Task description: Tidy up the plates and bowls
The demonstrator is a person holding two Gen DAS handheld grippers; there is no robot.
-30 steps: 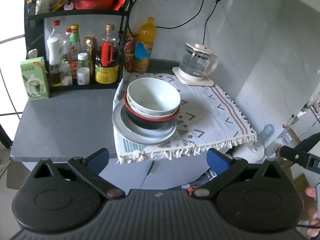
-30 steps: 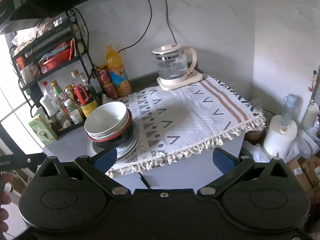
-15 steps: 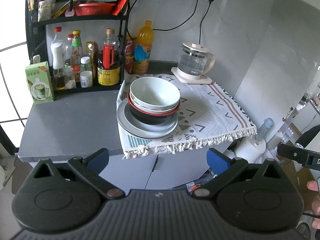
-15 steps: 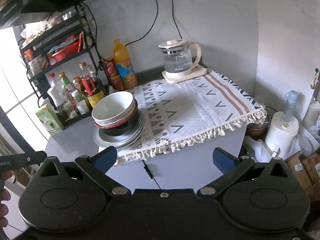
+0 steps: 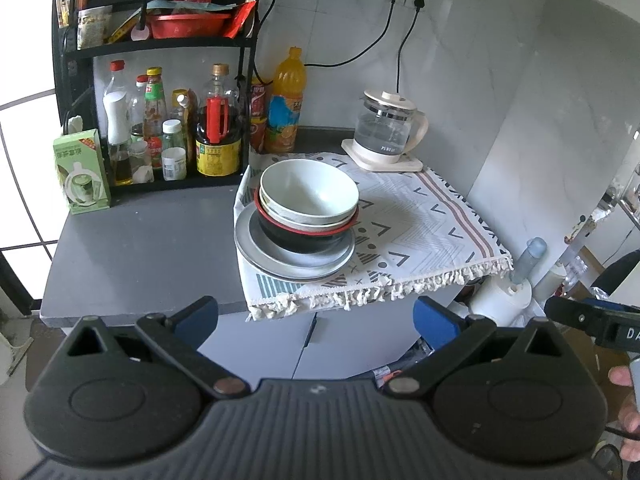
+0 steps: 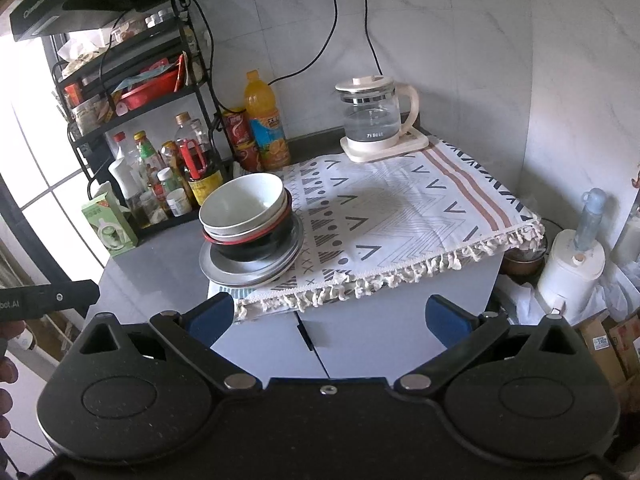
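Note:
A stack stands at the left edge of the patterned cloth (image 5: 420, 232): grey plates (image 5: 256, 256) at the bottom, a black bowl with a red rim (image 5: 304, 240) on them, and pale bowls (image 5: 308, 192) nested on top. The same stack shows in the right wrist view (image 6: 248, 224). My left gripper (image 5: 316, 316) is open and empty, held in front of and below the counter edge. My right gripper (image 6: 328, 314) is open and empty too, well short of the counter.
A black rack (image 5: 160, 120) of bottles stands at the back left, with a green box (image 5: 82, 172) beside it. An orange drink bottle (image 5: 286, 104) and a glass kettle (image 5: 386, 132) stand at the back. A white appliance (image 6: 572, 276) sits low on the right.
Both grippers have drawn back from the counter, so the stack looks smaller and farther. The bowls and plates have not moved. Both grippers stay open.

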